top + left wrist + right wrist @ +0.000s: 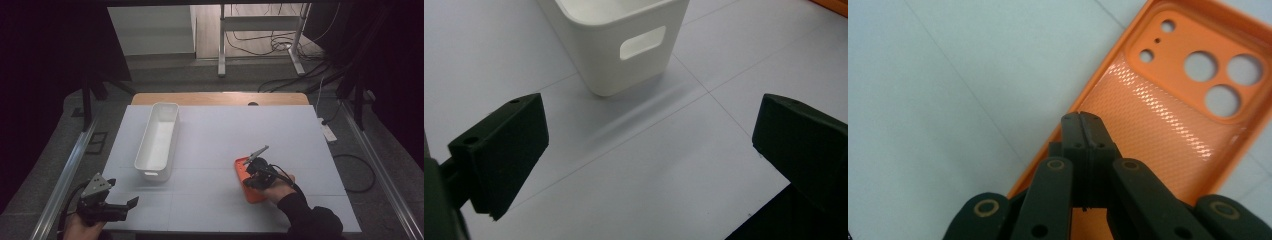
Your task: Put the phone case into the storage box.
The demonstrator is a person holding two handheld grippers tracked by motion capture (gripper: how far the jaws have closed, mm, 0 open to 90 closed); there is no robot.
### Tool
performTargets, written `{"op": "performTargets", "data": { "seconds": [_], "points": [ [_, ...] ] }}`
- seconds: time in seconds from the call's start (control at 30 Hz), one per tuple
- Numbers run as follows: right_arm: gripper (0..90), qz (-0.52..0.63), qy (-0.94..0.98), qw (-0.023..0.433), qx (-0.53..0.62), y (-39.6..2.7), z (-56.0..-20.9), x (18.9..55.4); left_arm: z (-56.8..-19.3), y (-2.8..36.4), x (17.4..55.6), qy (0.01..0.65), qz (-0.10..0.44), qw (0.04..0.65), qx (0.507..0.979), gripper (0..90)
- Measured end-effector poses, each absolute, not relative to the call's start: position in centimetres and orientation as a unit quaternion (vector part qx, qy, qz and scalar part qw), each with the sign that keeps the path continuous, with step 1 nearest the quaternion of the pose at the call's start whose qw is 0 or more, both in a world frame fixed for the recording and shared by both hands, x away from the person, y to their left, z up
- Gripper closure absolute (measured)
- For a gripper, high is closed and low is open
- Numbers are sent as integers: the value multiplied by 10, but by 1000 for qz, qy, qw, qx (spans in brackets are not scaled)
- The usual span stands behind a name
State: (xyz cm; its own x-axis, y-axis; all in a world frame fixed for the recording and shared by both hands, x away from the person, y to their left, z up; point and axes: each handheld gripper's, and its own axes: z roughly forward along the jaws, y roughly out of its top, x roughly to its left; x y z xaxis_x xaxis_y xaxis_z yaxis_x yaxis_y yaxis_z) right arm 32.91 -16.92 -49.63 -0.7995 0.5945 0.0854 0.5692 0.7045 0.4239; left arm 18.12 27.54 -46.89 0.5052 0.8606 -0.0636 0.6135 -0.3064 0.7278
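Lying flat on the pale grey desk, the orange plastic phone case shows its inner side up in the right gripper view, a glossy patterned back with three round camera cut-outs and smaller holes grouped at the upper right of the frame. No brand, label or writing can be read on it. In the high view the case sits at the lower centre-right of the frame, under the right hand-held gripper.

That right hand-held gripper has its black jaws pressed fully together, their tips meeting over the case's near long edge at the centre of the right gripper view; whether the rim is pinched between them is hard to tell, though they seem to rest on or just above it.

The white rectangular plastic bin with a slot handle in its end wall stands left of centre in the high view, well apart from the case, and what shows of its inside looks bare.

The left hand-held gripper sits at the lower left of the high view with jaws spread wide, nothing between them, aimed toward the bin's near end.
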Motion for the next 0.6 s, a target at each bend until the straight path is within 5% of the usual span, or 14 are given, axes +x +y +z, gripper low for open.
{"op": "performTargets", "data": {
  "seconds": [0.2, 0.6],
  "points": [
    [867, 235, 917, 42, 320, -176, -488, 329, -469, 275, 181, 467, 172, 359, 790, 23],
    [629, 254, 902, 78, 339, -192, -471, 324, -469, 276, 180, 466, 174, 358, 790, 23]
  ]
}}
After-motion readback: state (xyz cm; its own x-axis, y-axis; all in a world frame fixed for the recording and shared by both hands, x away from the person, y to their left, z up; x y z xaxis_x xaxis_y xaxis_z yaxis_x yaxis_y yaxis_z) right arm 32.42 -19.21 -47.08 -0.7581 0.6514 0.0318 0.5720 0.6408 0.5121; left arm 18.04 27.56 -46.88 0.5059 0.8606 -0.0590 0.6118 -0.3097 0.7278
